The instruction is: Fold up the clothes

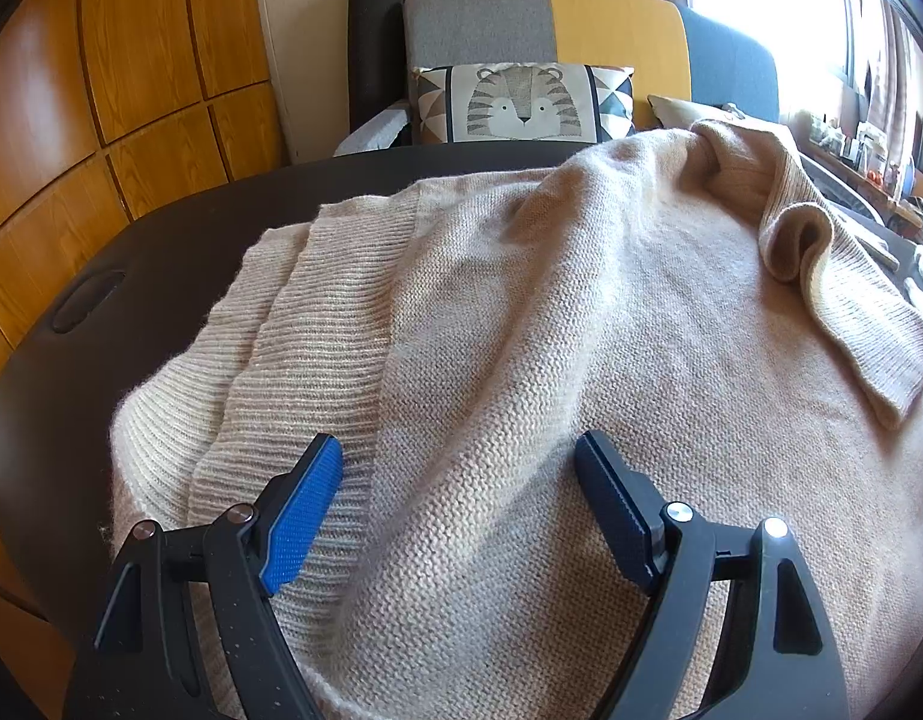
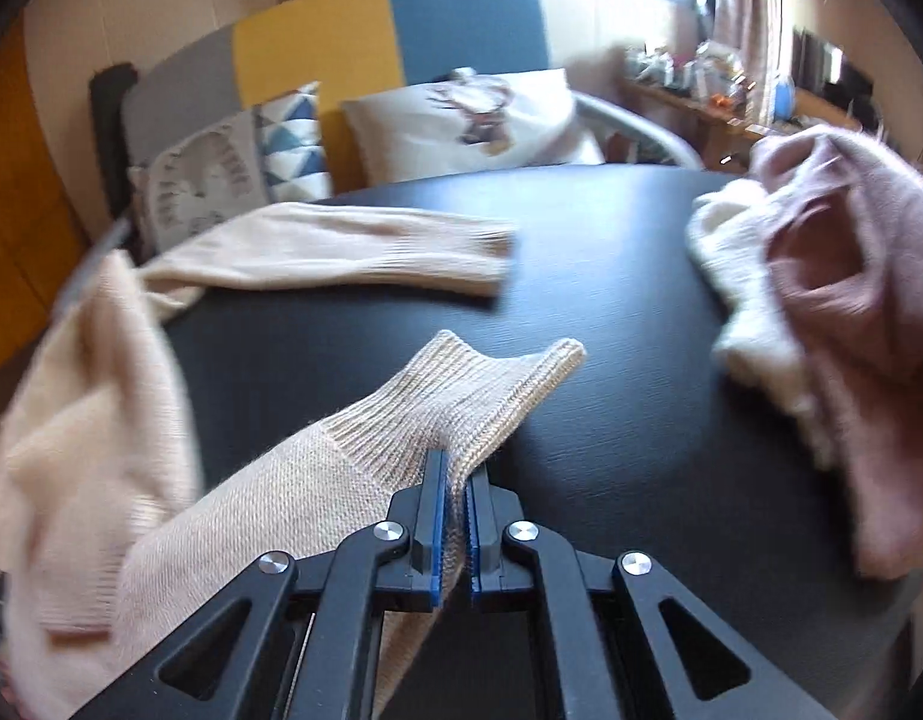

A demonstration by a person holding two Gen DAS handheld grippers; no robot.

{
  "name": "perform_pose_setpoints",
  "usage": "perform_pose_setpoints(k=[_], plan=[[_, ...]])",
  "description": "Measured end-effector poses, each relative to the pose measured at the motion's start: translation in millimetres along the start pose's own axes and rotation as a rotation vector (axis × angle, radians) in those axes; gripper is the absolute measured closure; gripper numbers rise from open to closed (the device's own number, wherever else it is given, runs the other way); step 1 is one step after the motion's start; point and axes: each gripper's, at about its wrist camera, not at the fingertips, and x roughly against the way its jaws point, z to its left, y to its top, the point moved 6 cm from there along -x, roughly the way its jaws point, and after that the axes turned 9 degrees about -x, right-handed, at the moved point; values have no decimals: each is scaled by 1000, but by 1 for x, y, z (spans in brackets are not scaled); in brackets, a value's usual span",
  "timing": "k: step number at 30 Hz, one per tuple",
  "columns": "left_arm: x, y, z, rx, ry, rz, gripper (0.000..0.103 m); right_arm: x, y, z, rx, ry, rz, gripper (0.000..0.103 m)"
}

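A beige knit sweater (image 1: 551, 312) lies spread on the black table (image 1: 179, 228), its ribbed hem at the left and its collar at the far right. My left gripper (image 1: 458, 462) is open just above the sweater's body, holding nothing. In the right wrist view my right gripper (image 2: 458, 477) is shut on the ribbed cuff (image 2: 491, 396) of one beige sleeve, lifted a little over the table (image 2: 611, 300). The other sleeve (image 2: 353, 252) lies flat farther back. The sweater's body (image 2: 83, 408) bunches at the left.
A pink and white garment (image 2: 833, 300) is heaped at the table's right side. A sofa with a tiger cushion (image 1: 521, 102) stands behind the table. Wooden panels (image 1: 101, 90) line the left wall. A cluttered shelf (image 2: 719, 90) is at the far right.
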Motion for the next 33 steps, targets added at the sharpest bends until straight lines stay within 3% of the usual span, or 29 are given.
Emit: perform_pose_setpoints(k=[10,12,14,16,19,21,23,25,28,30,33], plan=[[0,-1,2,-4,4,1,20,-8,19,-53,118,-251,-32,99],[-1,0,2,-6,7,1,20,-14,14,-55,122,-269,2,97],[-1,0,2,-6,7,1,20,-19,5,-56,86,-218,73,96],[-1,0,2,-7,8,1,20,-6,6,-56,40,-220,45,81],[-2,1,3,-10,10,10,20,34,14,-41,11,-263,-98,80],[-2,3,3,-12,11,27,19,63,15,-15,19,-181,-178,80],[-3,13,2,-30,17,61,19,92,6,32,99,-22,-209,80],[-3,24,2,-48,23,96,19,110,-19,89,252,160,-156,80],[2,52,6,-86,75,26,19,114,-64,153,415,335,23,80],[-2,68,10,-124,118,9,19,106,-89,177,482,333,96,81],[-20,77,19,-192,185,25,19,94,-110,190,593,203,91,81]])
